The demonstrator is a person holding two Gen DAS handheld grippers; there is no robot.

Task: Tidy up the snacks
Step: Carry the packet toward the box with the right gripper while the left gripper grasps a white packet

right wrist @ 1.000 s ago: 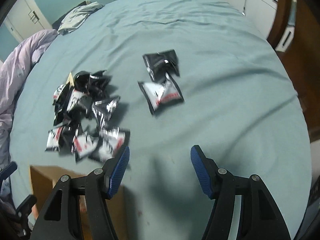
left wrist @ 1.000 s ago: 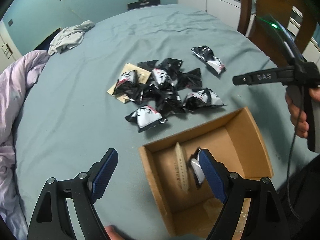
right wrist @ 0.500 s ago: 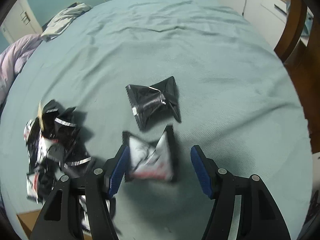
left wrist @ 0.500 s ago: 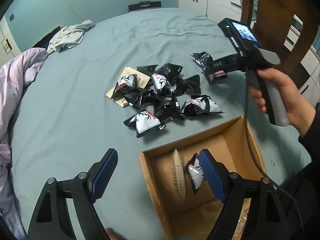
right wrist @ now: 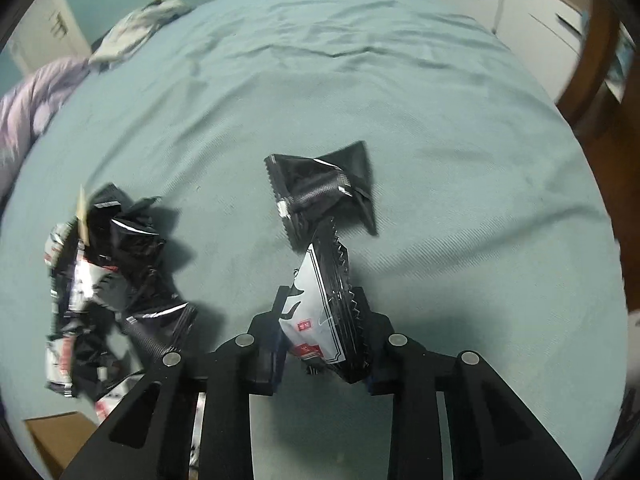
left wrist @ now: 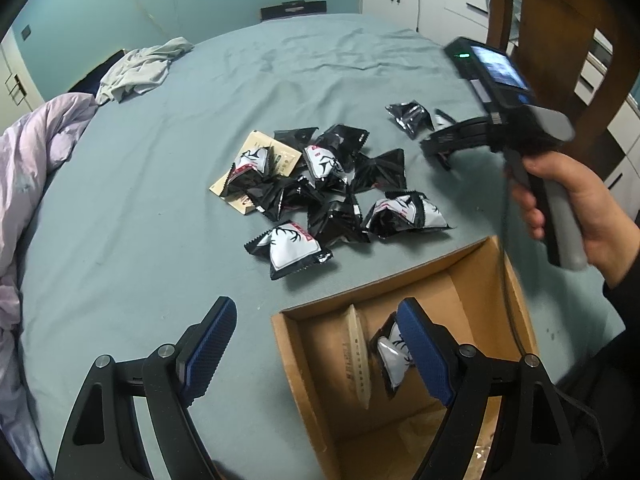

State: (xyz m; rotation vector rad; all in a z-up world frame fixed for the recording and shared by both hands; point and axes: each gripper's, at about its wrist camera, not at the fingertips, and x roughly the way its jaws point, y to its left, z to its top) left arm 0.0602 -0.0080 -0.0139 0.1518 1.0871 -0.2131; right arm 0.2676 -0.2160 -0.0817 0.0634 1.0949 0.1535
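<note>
A pile of black-and-white snack packets (left wrist: 320,188) lies on the teal bedspread, also at the left of the right wrist view (right wrist: 108,276). An open cardboard box (left wrist: 500,280) sits near me with a snack packet (left wrist: 390,354) and a beige packet (left wrist: 356,356) inside. My left gripper (left wrist: 316,354) is open and empty over the box's left edge. My right gripper (right wrist: 320,336) is shut on a black-and-white snack packet (right wrist: 324,308); it also shows in the left wrist view (left wrist: 444,148). Another black packet (right wrist: 320,188) lies just beyond it.
A tan card (left wrist: 256,168) lies under the pile. A lilac duvet (left wrist: 28,184) is bunched at the left and a grey garment (left wrist: 140,68) at the far left. A wooden chair (left wrist: 560,24) and white cabinets stand at the right.
My right gripper moved forward to the separate packets at the right and closed on the nearer one, tilting it up on edge. My left gripper stayed put.
</note>
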